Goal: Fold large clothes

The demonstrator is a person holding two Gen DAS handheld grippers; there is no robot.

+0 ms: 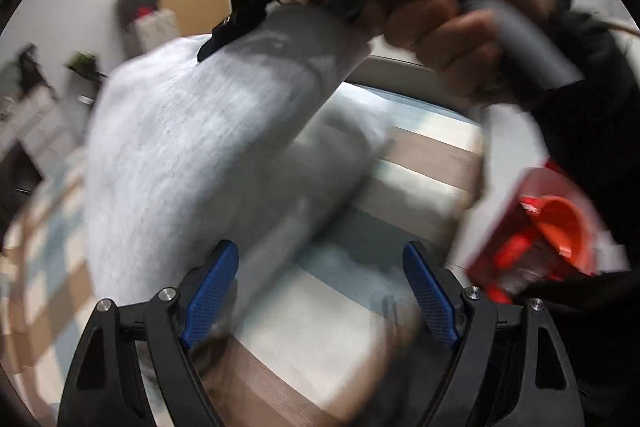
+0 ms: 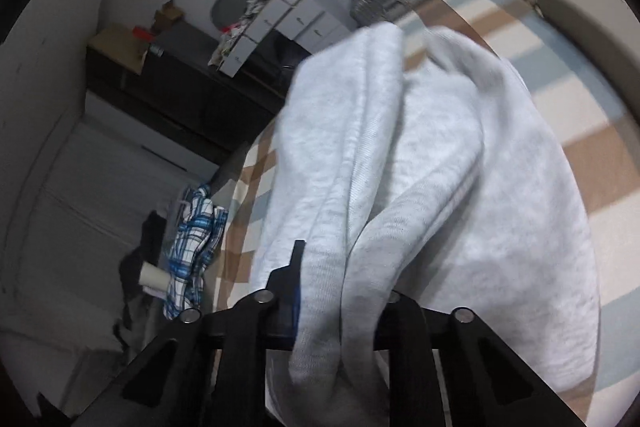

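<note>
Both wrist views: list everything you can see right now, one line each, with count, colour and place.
light grey knit garment: one, pale grey, lifted above the bed and bunched between the right gripper's fingers
striped bed cover: one, white, blue and brown bands, under the garment
blue plaid cloth: one, blue and white, at the bed's edge, left in the right wrist view
white boxes: several, white, stacked on dark furniture by the far wall
red plastic container: one, red and orange, right side of the left wrist view, blurred
left gripper: one, black with blue pads, open, empty
right gripper: one, black, shut on the garment
hand: one, holding the right gripper's handle
</note>
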